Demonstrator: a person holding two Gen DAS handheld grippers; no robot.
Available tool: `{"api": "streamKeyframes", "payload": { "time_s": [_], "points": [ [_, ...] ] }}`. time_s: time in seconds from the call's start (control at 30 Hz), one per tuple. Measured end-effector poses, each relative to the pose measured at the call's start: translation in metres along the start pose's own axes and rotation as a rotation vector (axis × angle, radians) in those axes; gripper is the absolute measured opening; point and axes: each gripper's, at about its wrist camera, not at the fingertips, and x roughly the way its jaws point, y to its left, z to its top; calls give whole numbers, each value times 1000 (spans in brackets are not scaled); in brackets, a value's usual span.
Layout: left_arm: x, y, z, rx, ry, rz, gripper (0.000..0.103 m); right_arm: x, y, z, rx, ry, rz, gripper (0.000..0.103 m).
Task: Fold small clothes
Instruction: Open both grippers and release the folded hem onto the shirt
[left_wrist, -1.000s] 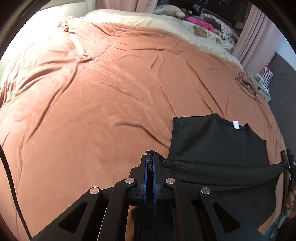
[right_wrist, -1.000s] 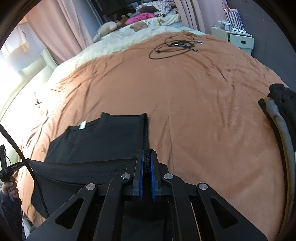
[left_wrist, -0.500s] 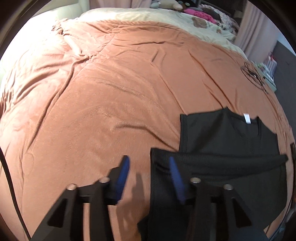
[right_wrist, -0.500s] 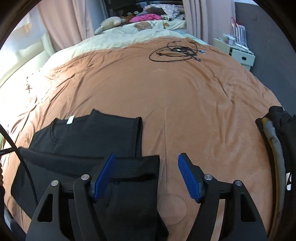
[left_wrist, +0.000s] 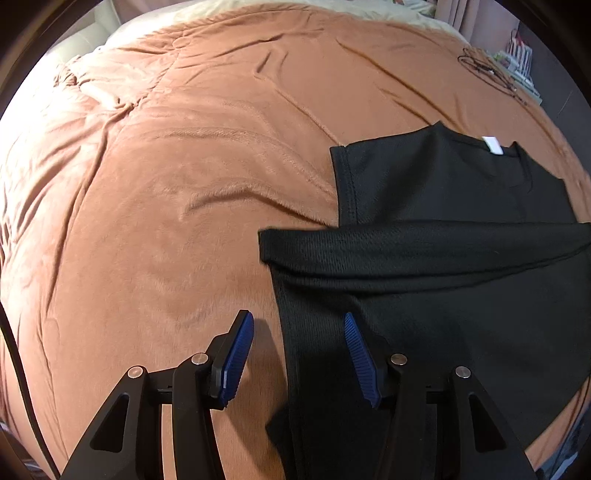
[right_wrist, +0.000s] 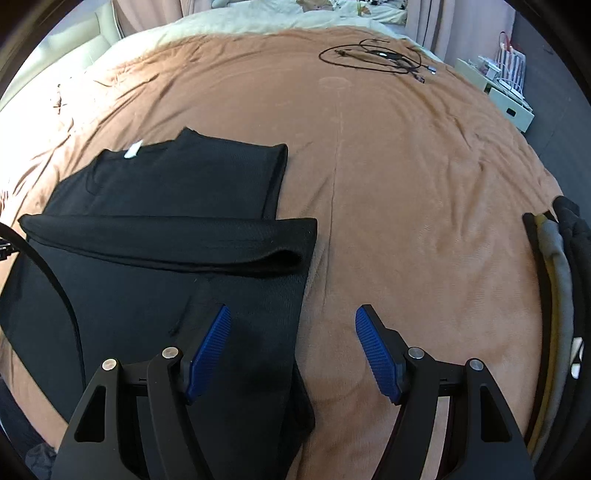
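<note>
Left wrist view showed the left gripper (left_wrist: 299, 350) with jaws spread wide, empty, over the left edge of the black knit T-shirt (left_wrist: 443, 266) lying near the bed's near edge on the rust-brown plush blanket (left_wrist: 166, 203); the right gripper (right_wrist: 293, 343) likewise gaped empty at the opposite edge; the next grasp would best take both layers of the folded band evenly, corners aligned.

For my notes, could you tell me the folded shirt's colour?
Plain black knit shirt, clearest in the right wrist view.
</note>
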Motion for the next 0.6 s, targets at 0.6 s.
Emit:
{"api": "streamKeyframes", "payload": {
  "time_s": [0.6],
  "points": [
    [25,14,55,-47,-85,18,41,59,-21,48,84,-66,36,39]
  ]
}}
